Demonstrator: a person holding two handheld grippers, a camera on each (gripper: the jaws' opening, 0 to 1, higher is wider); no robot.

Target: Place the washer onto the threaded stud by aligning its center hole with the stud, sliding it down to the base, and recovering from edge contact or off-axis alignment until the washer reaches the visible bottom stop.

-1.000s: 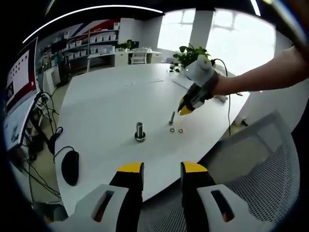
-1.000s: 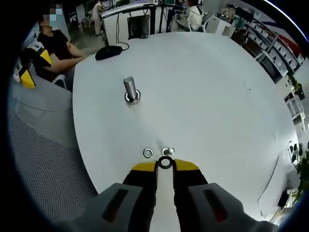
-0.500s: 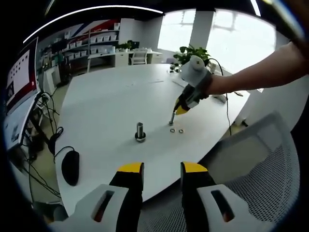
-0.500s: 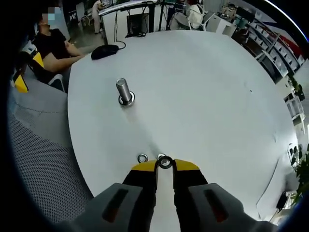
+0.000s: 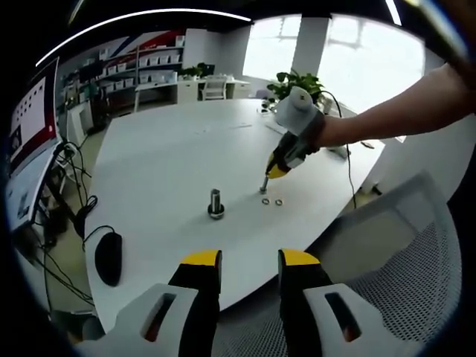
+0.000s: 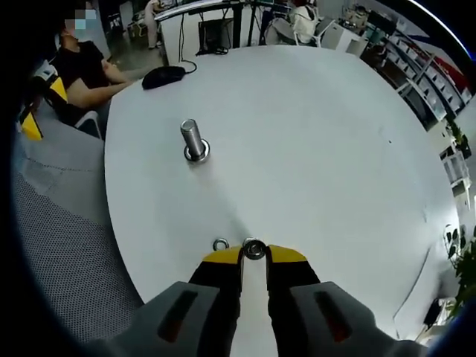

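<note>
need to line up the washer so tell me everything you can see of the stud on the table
The stud is a short, shiny grey metal post standing upright on the white table, apart from both grippers. A wider, ring-like metal base surrounds its foot. Its shaft looks bare, with nothing threaded on yet. Threads are too small to make out. In the left gripper view it stands left of two small rings.

The left gripper (image 5: 249,260) sits at the bottom of the left gripper view with its jaws apart. The right gripper (image 5: 274,172) points down from the upper right there, on a bare arm (image 5: 401,111). In its own view its jaws sit close together.
</note>
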